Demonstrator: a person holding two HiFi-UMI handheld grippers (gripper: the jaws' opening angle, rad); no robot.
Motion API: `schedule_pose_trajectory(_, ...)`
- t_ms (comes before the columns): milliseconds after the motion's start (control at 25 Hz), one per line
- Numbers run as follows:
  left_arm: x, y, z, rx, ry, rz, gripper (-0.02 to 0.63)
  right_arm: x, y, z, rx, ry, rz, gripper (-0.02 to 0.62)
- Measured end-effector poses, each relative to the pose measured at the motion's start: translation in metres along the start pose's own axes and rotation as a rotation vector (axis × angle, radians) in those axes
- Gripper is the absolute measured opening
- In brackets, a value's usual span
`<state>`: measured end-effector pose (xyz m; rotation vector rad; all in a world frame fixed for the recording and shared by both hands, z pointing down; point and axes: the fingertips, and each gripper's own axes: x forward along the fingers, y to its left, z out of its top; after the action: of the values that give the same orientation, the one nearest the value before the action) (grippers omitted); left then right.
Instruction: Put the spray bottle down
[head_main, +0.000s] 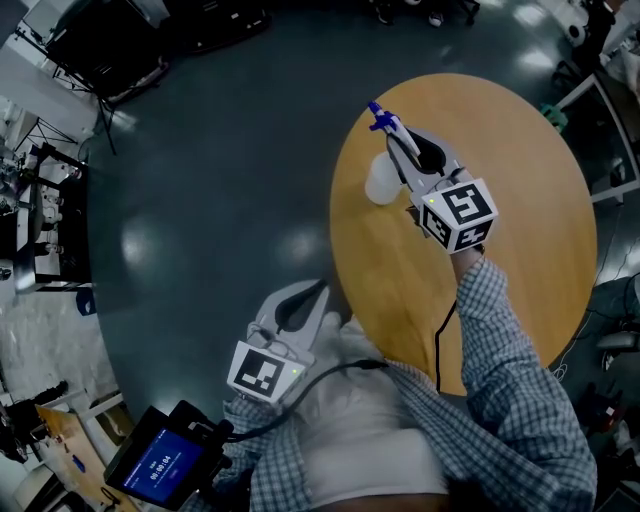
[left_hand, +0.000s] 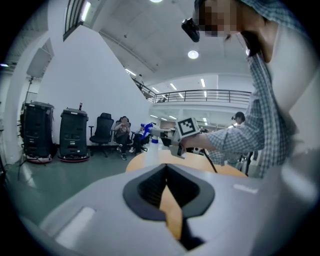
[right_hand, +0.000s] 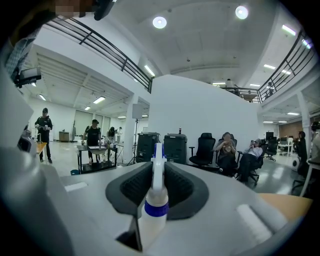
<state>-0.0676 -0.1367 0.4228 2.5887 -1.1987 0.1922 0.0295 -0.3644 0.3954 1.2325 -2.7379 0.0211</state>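
Over the near-left part of the round wooden worktop (head_main: 500, 260), the right claw (head_main: 393, 133) is clamped on the neck of the spray bottle (head_main: 381, 182). The bottle hangs upright, its long axis vertical, base lowest, nozzle pointing away from the hand. Setting it down likely means a straight descent. The left claw (head_main: 314, 297) rests closed and empty near the body.
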Motion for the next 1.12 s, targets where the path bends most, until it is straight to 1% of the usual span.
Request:
schedule_pose_trajectory(200, -0.003, -0.003, 0.001, 0.005, -0.005, 0.003, 0.002, 0.0, -0.004, -0.001, 0.025, 0.007, -0.007, 0.067)
schedule_pose_trajectory(320, -0.006, -0.002, 0.001, 0.003, -0.007, 0.005, 0.002, 0.0, -0.005, -0.002, 0.028, 0.013, -0.006, 0.087)
schedule_pose_trajectory(520, -0.005, -0.005, 0.004, 0.007, -0.009, -0.002, 0.002, -0.003, -0.003, 0.0, 0.034, 0.021, 0.016, 0.152)
schedule_pose_trajectory(640, -0.005, -0.006, 0.007, 0.014, -0.015, -0.01, 0.002, -0.003, 0.001, 0.001, 0.028, 0.029, 0.025, 0.153)
schedule_pose_trajectory(800, -0.007, -0.006, 0.009, 0.013, -0.017, -0.013, 0.002, -0.002, 0.006, -0.003, 0.014, 0.05, 0.037, 0.193)
schedule_pose_trajectory(1000, -0.008, -0.005, 0.009, 0.014, -0.018, -0.009, 0.002, 0.0, 0.006, -0.005, 0.01, 0.06, 0.043, 0.209)
schedule_pose_trajectory(1120, -0.008, -0.006, 0.01, 0.017, -0.02, -0.01, 0.002, -0.001, 0.002, -0.007, 0.028, 0.064, 0.033, 0.209)
